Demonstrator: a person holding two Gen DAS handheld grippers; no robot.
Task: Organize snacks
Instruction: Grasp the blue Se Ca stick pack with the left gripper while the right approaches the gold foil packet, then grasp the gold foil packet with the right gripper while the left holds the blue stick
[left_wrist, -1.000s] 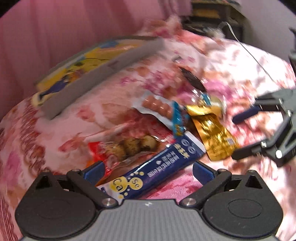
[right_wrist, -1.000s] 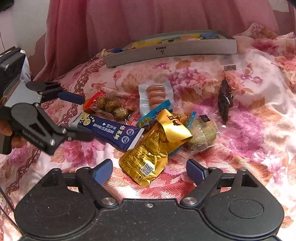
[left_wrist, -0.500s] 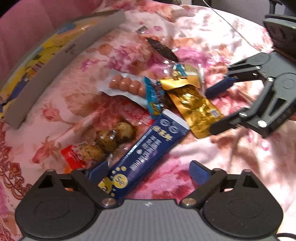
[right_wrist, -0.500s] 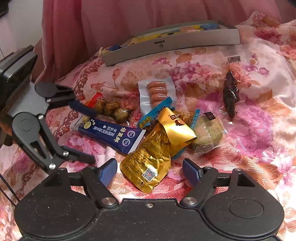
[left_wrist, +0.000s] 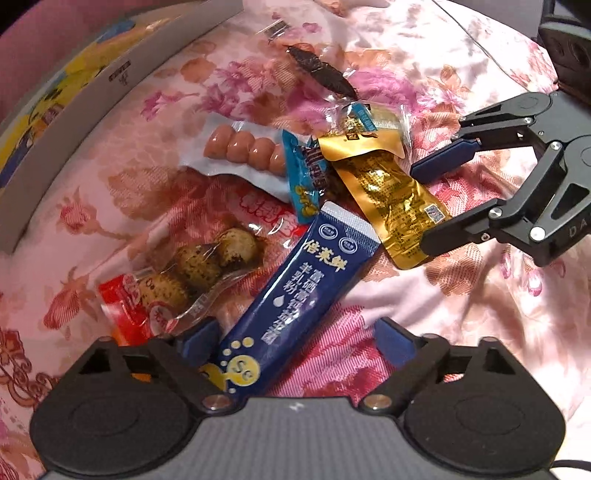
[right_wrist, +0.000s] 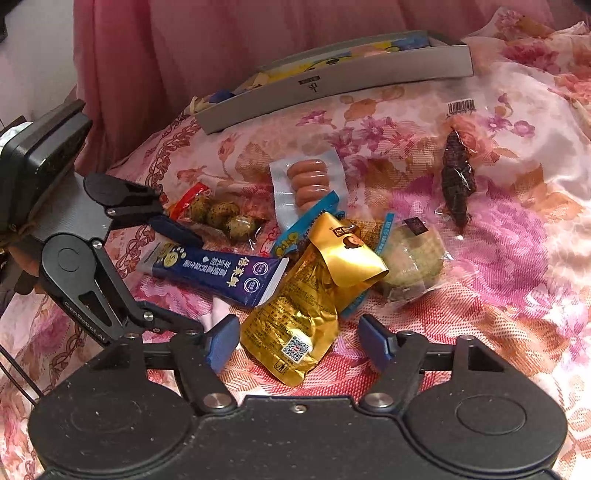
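Note:
A pile of snacks lies on a floral bedspread (right_wrist: 517, 295). My left gripper (left_wrist: 295, 341) is open, its fingers either side of the near end of a dark blue sachet (left_wrist: 303, 291). In the right wrist view the left gripper (right_wrist: 194, 282) straddles the blue sachet (right_wrist: 218, 273) from the left. My right gripper (right_wrist: 297, 341) is open around the bottom end of a gold pouch (right_wrist: 295, 314). From the left wrist, the right gripper (left_wrist: 423, 208) brackets the gold pouch (left_wrist: 388, 192). Neither gripper holds anything.
A quail-egg pack (left_wrist: 199, 266), a sausage pack (left_wrist: 243, 151), a light blue wrapper (left_wrist: 304, 177), a dark dried strip (right_wrist: 458, 181) and a round wrapped cake (right_wrist: 410, 262) lie around. A shallow grey box (right_wrist: 332, 81) stands at the back, before a pink curtain (right_wrist: 184, 55).
Both grippers have come down and closer to the pile. The left now has the blue sachet's end between its fingers, and the right has closed in around the gold pouch's end.

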